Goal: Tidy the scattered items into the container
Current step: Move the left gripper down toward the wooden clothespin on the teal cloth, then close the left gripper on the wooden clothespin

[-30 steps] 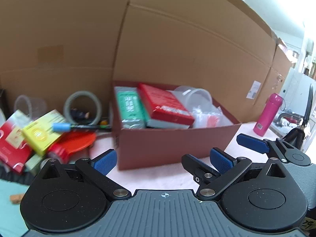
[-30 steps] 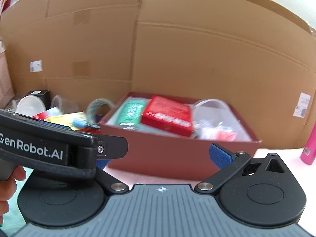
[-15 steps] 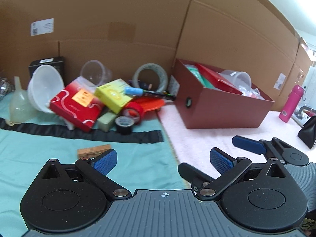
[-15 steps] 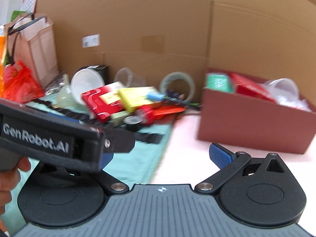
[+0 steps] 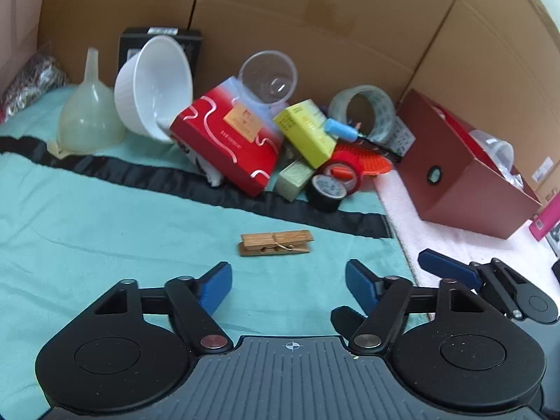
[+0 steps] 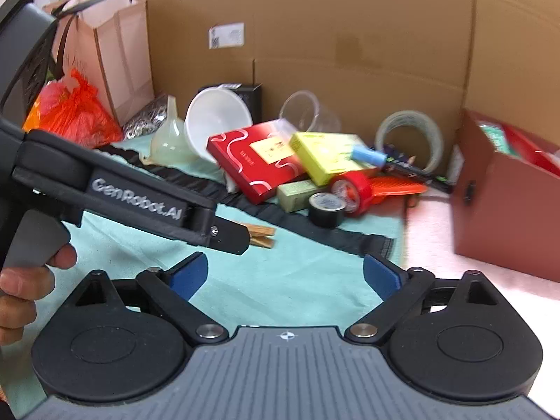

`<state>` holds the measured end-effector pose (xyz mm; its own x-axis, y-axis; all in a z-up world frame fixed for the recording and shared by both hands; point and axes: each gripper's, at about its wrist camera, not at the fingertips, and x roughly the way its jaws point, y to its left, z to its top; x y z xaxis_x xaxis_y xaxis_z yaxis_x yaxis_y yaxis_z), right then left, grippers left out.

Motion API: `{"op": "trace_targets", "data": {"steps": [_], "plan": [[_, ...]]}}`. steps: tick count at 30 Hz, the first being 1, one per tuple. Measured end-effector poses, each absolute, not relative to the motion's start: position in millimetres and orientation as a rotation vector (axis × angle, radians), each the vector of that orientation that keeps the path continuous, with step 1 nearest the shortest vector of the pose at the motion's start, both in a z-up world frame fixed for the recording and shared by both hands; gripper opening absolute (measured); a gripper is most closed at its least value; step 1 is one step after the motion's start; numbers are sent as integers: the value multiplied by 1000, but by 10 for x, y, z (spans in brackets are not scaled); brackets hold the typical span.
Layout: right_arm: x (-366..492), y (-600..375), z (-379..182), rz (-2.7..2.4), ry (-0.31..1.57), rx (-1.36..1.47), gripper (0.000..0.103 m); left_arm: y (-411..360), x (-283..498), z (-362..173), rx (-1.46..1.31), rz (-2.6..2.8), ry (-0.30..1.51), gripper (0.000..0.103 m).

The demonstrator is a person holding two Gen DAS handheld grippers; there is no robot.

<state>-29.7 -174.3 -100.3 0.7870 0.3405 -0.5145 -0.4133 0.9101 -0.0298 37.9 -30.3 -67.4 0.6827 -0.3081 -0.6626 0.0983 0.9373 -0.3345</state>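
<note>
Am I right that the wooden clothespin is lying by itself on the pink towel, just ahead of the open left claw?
Not quite: the wooden clothespin lies on the teal cloth, not on the pink towel, which sits further right under the red box. The left wrist view shows this. The rest holds: it lies by itself, just ahead of the open left claw.

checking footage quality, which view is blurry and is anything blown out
Left wrist view: mostly sharp, the clothespin crisp, fisheye bending the cardboard wall, top-right corner washed out. Right wrist view: motion-smeared toward the right, the red box soft-edged.
</note>
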Motion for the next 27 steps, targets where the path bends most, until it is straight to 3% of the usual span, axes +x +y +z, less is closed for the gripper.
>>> {"op": "trace_targets", "data": {"steps": [4, 10, 12, 18, 27], "plan": [[-157, -1631, -1054, 425, 558, -162, 91, -273, 534, -728, -293, -240, 823, 64], [89, -1527, -1054, 472, 599, -167, 79, -164, 763, -761, -332, -239, 855, 43], [180, -1475, -1056, 498, 613, -177, 73, -137, 815, -767, -341, -243, 860, 41], [381, -1400, -1116, 542, 634, -171, 70, -99, 904, -778, -346, -228, 860, 41], [250, -1442, -1138, 518, 651, -152, 45, -150, 985, -784, -343, -210, 870, 41]]}}
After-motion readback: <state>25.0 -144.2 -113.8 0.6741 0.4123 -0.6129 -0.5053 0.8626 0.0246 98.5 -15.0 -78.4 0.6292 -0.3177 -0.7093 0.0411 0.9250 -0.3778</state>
